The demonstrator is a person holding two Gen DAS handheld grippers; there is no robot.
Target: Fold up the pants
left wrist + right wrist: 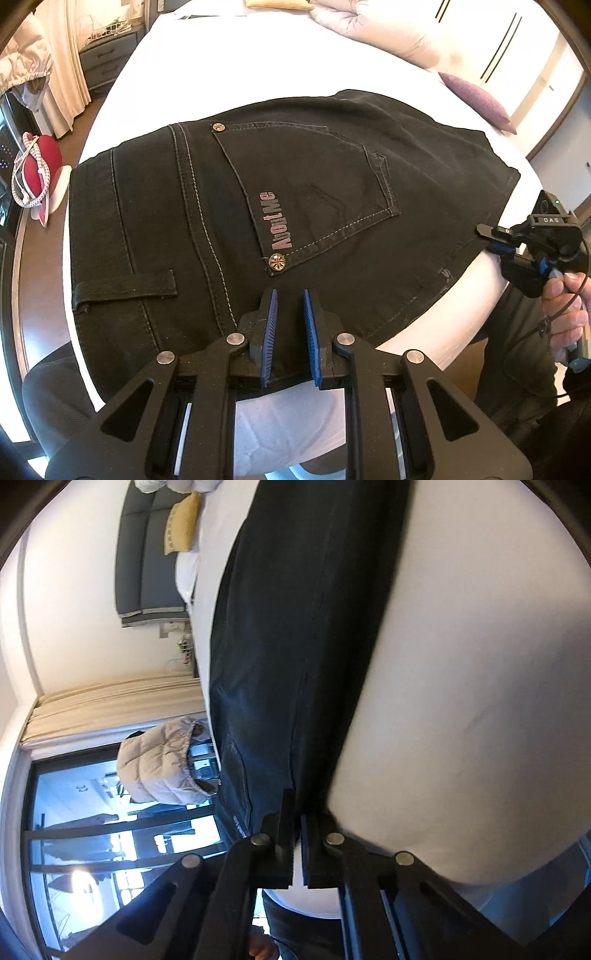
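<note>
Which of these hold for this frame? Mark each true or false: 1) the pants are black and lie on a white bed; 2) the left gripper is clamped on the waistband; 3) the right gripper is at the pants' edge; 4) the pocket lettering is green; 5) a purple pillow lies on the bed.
1. True: the black pants lie spread on the white bed.
2. False: the left gripper is open above the fabric, gripping nothing.
3. True: the right gripper is nearly closed at the pants' edge.
4. False: the pocket lettering is pink.
5. True: a purple pillow lies beyond the pants.
</note>
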